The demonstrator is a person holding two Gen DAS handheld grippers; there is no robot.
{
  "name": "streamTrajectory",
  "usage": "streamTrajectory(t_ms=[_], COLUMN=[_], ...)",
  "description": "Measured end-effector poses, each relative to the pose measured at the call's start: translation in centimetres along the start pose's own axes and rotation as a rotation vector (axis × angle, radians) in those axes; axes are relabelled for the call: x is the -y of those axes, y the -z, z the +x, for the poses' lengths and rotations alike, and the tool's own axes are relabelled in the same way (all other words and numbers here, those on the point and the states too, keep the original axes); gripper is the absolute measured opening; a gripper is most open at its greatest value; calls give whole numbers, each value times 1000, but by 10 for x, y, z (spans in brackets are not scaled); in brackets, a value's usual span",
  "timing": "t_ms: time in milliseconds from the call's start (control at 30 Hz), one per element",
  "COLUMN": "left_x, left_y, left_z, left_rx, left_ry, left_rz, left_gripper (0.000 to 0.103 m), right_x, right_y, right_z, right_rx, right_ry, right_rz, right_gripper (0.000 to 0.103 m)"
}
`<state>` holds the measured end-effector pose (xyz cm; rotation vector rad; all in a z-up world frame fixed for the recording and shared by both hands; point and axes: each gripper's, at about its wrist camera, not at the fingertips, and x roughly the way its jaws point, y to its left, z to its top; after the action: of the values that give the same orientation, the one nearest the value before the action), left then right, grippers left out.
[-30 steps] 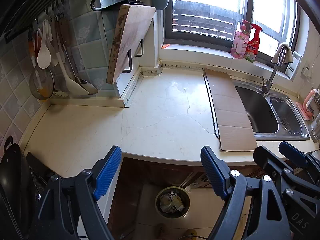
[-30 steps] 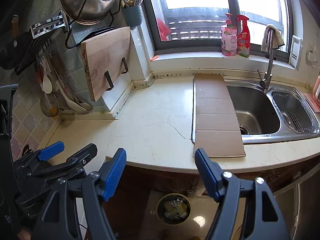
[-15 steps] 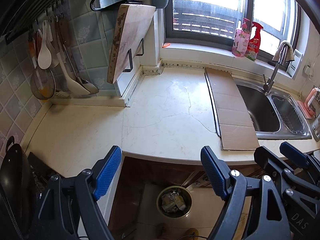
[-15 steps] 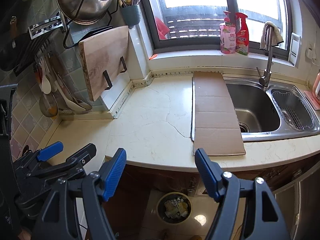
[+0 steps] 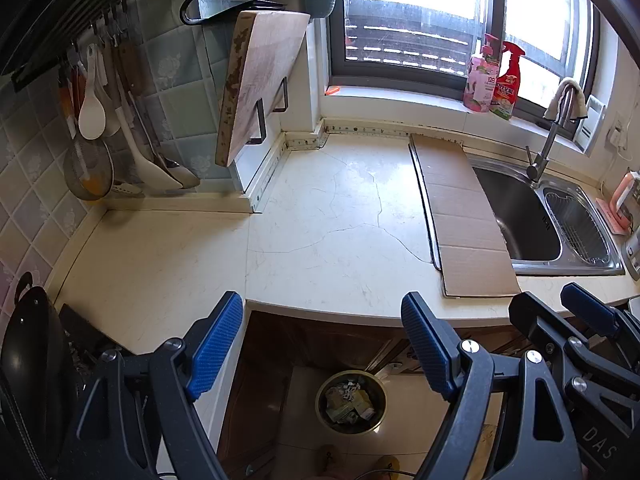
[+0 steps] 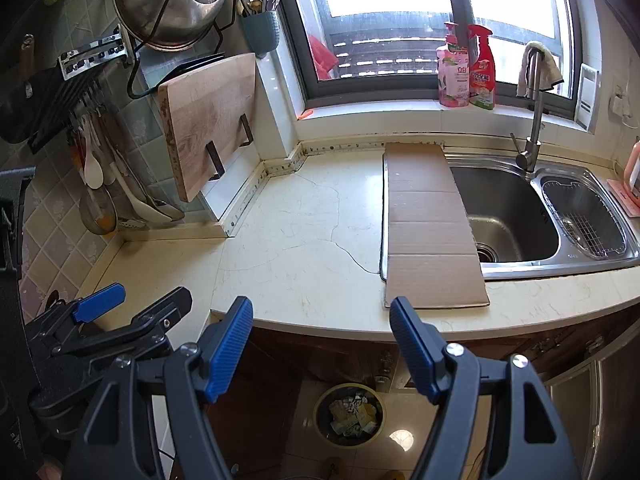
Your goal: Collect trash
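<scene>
Trash bin (image 5: 351,402) sits on the tiled floor below the counter's front edge, round w/ a dull gold rim, part-filled w/ crumpled yellowish and white paper scraps; also seen from the right wrist (image 6: 349,414). It shows between the fingers of each gripper but far below them, nothing touching it.

Left gripper (image 5: 322,346) is tilted down over the counter edge, jaws spread wide, blue ribbed pads (image 5: 214,346) facing each other, nothing between them but air. Right gripper (image 6: 322,354) has the same downward tilt, jaws also apart though a bit narrower, empty. The two sit side by side, near each other: the right one's black frame and blue tip show at the lower right of the left wrist view, and the left one's at the lower left of the right wrist view.

Countertop (image 5: 328,240) is cream stone w/ thin dark cracks running across it, curved front edge, dark wood cabinet below. A flat cardboard sheet (image 5: 464,216) lies on it, its right edge overlapping the steel sink (image 6: 508,216); a wire basket sits in the sink's right bowl. Faucet (image 6: 532,120) has a cloth draped over it. Pink and red spray bottles (image 6: 466,68) stand on the window sill. Wooden cutting board (image 6: 208,124) is propped on a wall bracket, ladles and a strainer hang on the tiled wall at left, a steel pot lid (image 6: 172,0) above. Black wok (image 5: 28,360) at far left.
</scene>
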<state>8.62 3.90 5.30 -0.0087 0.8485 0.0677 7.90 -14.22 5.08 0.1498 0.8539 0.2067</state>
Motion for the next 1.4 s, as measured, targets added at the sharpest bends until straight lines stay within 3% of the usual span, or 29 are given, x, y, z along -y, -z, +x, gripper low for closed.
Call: streamTrajectory(t_ms=[1400], left_x=[-5], left_y=[8], left_z=[-3], left_rx=[-3], left_ry=[11], left_rz=[19], left_gripper=[80], right_x=[4], right_y=[3], right_z=[0], right_rx=[-2], right_ry=[3], right_rz=[5], right_gripper=[72])
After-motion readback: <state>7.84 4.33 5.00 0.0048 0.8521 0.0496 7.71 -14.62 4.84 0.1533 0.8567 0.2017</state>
